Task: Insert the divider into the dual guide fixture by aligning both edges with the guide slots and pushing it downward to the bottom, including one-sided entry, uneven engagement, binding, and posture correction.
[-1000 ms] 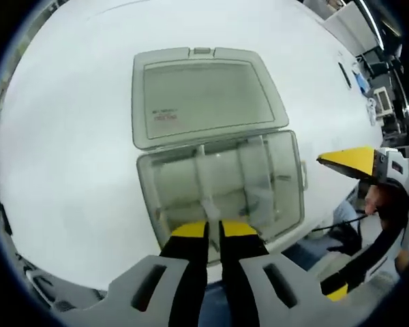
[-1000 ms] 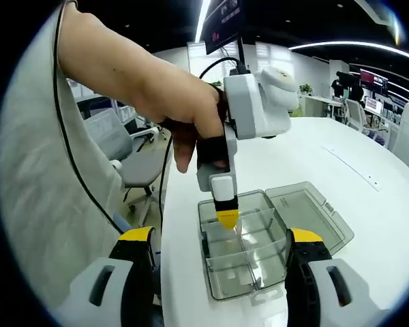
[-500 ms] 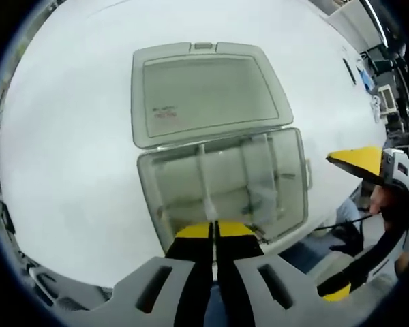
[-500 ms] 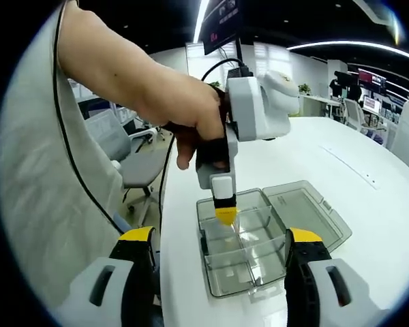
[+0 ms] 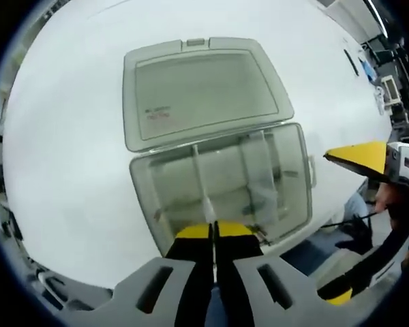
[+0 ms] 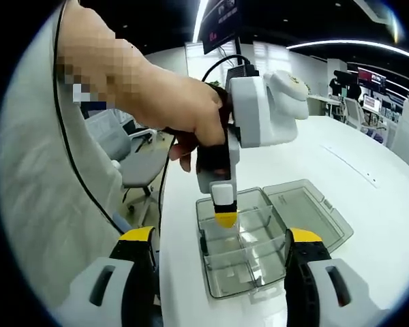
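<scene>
A white bench (image 5: 68,150) carries a clear box (image 5: 221,184) with its lid (image 5: 201,88) flung open behind, dividers standing inside. The left hand-held gripper (image 5: 213,231) is clenched on one divider (image 5: 208,204) over the near compartments; the right hand-held gripper (image 6: 221,252) hangs released nearby.

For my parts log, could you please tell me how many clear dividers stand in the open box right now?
3, perhaps more unseen through clear plastic. In the box, one long divider runs away from the left gripper, which is shut on it; two more stand beyond, toward the right gripper.
</scene>
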`<act>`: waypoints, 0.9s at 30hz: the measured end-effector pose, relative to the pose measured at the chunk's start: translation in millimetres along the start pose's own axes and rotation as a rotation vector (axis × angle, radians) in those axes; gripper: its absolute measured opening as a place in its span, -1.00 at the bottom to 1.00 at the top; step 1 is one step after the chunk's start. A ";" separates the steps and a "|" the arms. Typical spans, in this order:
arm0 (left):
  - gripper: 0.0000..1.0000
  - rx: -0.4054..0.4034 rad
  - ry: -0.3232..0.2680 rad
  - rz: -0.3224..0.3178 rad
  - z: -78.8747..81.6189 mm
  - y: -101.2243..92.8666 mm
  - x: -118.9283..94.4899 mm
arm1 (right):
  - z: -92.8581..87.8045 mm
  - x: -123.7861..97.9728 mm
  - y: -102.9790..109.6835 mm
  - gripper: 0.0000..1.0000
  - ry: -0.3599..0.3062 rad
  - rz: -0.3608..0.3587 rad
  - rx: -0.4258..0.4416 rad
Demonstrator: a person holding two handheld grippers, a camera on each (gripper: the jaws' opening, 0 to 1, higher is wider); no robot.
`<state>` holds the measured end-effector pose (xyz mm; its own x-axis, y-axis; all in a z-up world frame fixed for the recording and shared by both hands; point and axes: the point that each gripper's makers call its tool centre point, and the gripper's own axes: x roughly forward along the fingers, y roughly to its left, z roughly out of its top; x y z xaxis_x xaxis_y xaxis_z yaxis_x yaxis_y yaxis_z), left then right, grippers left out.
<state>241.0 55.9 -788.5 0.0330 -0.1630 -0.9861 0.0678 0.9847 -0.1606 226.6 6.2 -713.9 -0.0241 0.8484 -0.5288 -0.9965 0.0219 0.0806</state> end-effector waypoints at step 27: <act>-0.73 -0.039 -0.153 -0.059 12.6 12.7 -7.4 | -1.6 -6.2 4.0 0.52 0.007 -0.016 0.005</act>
<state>254.2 68.8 -782.6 0.1819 -0.2248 -0.9573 0.0357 0.9744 -0.2220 222.6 0.2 -711.6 -0.0087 0.8442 -0.5360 -0.9964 0.0381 0.0763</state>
